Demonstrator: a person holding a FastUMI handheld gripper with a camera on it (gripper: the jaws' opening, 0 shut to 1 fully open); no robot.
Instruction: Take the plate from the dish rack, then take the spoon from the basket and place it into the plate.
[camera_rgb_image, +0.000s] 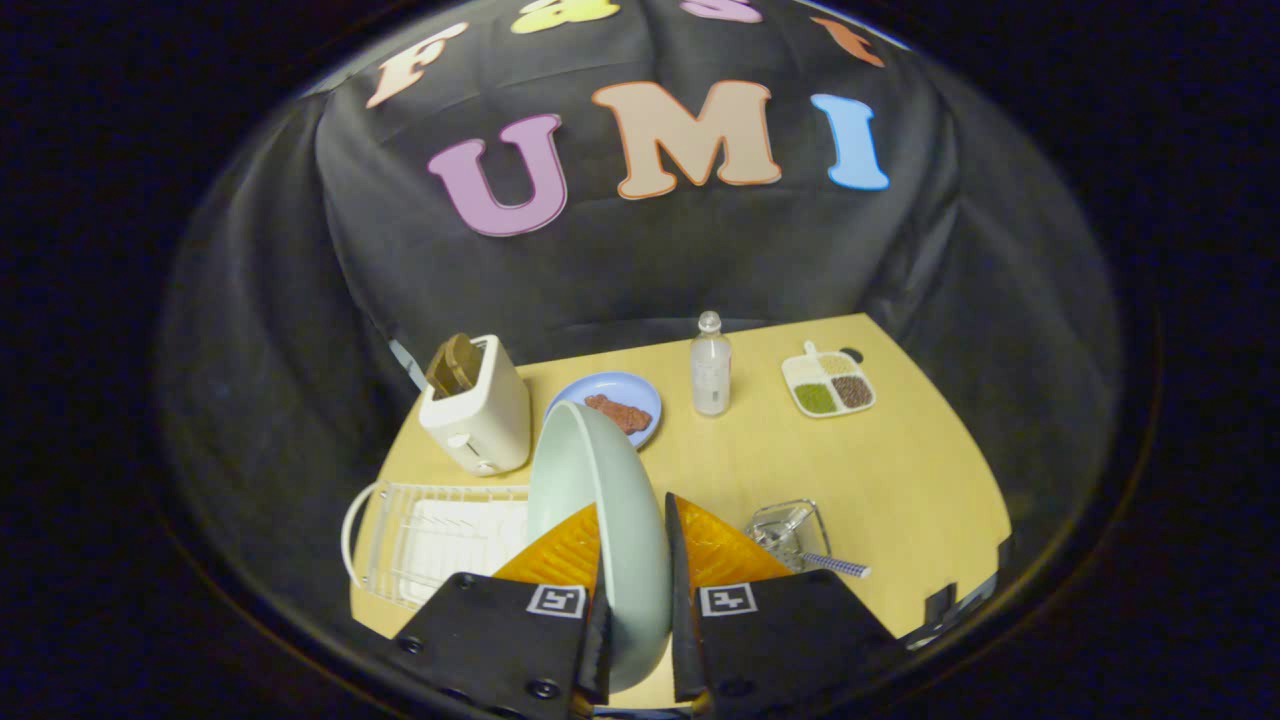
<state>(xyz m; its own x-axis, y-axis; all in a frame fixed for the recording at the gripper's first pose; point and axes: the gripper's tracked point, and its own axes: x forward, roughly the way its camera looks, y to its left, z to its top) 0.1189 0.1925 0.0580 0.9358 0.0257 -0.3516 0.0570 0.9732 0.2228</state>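
Above the yellow wooden table (900, 470), the gripper (635, 620) is clamped on the pale green round ceramic plate (600, 500), its 2 fingers pressing on opposite faces of it near the lower rim. The plate stands on edge, nearly upright and leaning a little, and is carried in the air clear of the table; seen from the plate, the white wire dish rack (440, 540) sits down to the left and appears to hold nothing. To the right of the plate lies the small clear wire basket (790, 530) with the spoon (830, 563), whose patterned handle sticks out away from the plate. Beyond the plate stand a cream toaster (478, 405), a blue plate with a brown piece of food (612, 403), a clear plastic bottle (711, 365) and a white divided tray of grains (828, 383). The main risk, as I judge it, is the grip: smooth glazed ceramic held only near 1 edge could pivot or slide between the fingers when it is tipped flat. Lowering it too steeply could strike the rim on the table. Setting it down too near the basket, or back toward the toaster and blue plate, could knock them or leave poor room to reach the spoon.
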